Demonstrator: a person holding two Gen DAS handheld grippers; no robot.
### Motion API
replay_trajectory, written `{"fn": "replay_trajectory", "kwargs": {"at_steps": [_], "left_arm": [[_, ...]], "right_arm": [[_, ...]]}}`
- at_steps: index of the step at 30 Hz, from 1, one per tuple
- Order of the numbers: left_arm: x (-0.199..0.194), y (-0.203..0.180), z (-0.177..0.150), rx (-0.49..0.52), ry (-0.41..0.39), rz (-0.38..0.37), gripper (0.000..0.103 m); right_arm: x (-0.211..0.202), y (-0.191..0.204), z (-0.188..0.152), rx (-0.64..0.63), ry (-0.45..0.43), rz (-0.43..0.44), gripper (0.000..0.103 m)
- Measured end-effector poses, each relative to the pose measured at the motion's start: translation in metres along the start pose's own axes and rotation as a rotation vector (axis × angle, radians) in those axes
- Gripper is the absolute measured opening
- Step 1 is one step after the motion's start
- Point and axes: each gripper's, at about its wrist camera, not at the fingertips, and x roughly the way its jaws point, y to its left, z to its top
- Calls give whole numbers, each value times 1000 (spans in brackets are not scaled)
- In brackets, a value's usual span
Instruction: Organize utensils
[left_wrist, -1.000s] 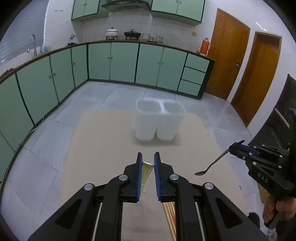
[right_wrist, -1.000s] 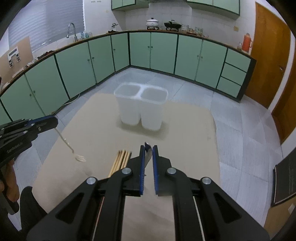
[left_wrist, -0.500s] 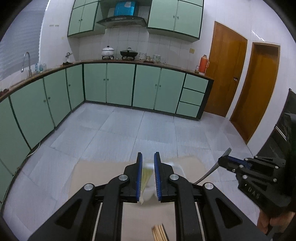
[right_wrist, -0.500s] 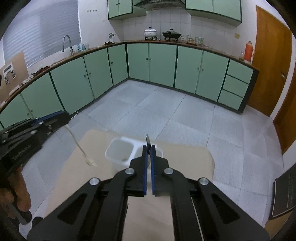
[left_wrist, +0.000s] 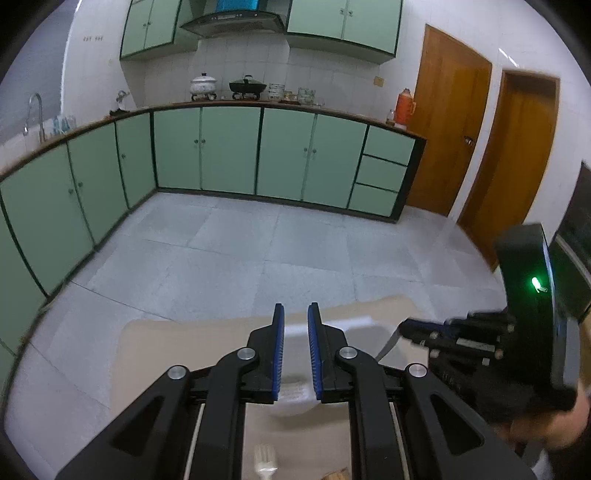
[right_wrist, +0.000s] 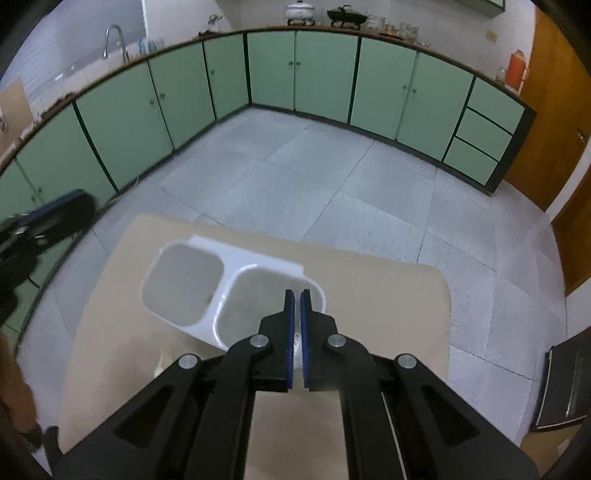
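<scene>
A white two-compartment holder (right_wrist: 225, 284) stands on the tan table (right_wrist: 388, 295); it also shows in the left wrist view (left_wrist: 354, 325), just beyond my fingers. My right gripper (right_wrist: 297, 295) is shut on a metal spoon (right_wrist: 296, 341) and hangs over the holder's right compartment. In the left wrist view the right gripper (left_wrist: 404, 328) holds the spoon's handle (left_wrist: 388, 345) angled down into the holder. My left gripper (left_wrist: 295, 314) stands slightly apart over the holder, with nothing visible between the pads. A pale fork head (left_wrist: 265, 459) lies on the table below it.
Wooden chopstick ends (left_wrist: 334, 475) lie on the table near the bottom edge. Green cabinets (left_wrist: 229, 151) line the far walls. Two brown doors (left_wrist: 447, 144) stand at right. A dark board (right_wrist: 569, 384) leans right of the table.
Both grippers moved forward over the holder. The right gripper tipped down with the spoon above the right compartment. The pale fork no longer shows between the left pads.
</scene>
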Motion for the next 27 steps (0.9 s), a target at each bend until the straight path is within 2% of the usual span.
{"fn": "replay_trajectory", "kwargs": {"at_steps": [2,3,4,7,8,10,12,19,24,26,27], "left_arm": [[-6,6,-13,6,-8,27,29],[-9,12,-24,-7,-1,34,32],[-11,15,-32,-13,7,39,33],[-18,21,-60,8,38,71,39],[-22,22,-71,5,45,72,44],[-29,24,-96,-7,72,80,46],[-35,26,-127,-26,107,79,46],[-25,10,-217,-45,266,65,47],[-7,10,-240,-70,317,71,45],[-3,9,-241,-68,319,71,28],[-3,6,-242,-66,317,70,25]], "right_arm": [[1,4,-3,-11,-11,-7,10],[0,7,-4,-12,-16,-8,13],[-3,8,-8,-10,-25,-8,16],[-17,12,-19,7,-59,2,19],[-26,14,-24,12,-80,9,24],[-40,14,-33,14,-113,11,32],[-55,17,-44,19,-144,14,40],[-87,24,-98,50,-164,81,41],[-96,32,-116,43,-152,90,42],[-96,30,-118,46,-152,84,43],[-97,28,-118,50,-152,82,45]]}}
